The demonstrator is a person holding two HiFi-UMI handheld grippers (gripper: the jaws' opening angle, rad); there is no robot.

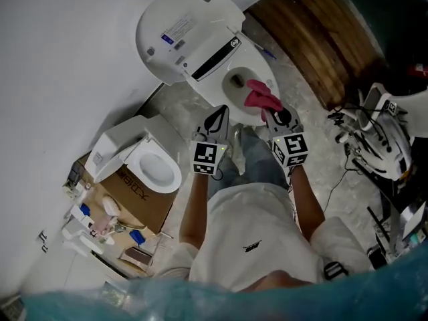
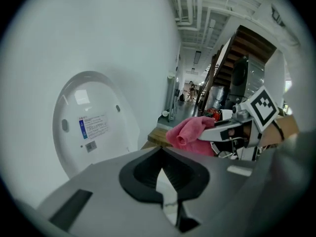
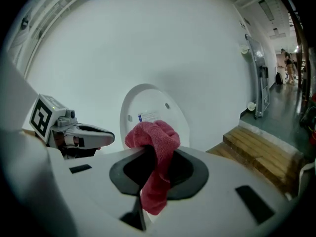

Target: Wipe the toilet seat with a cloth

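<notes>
Cloth (image 1: 262, 97) soft, limp, light; right tool (image 1: 273, 114) clamped on its bunched middle, tail dangling; left tool (image 1: 218, 116) closed, empty.

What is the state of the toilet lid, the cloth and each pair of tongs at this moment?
left tongs: shut, holding nothing.
right tongs: shut on the cloth.
cloth: bunched up, with one end hanging down below the right tongs.
toilet lid: raised, open.
</notes>
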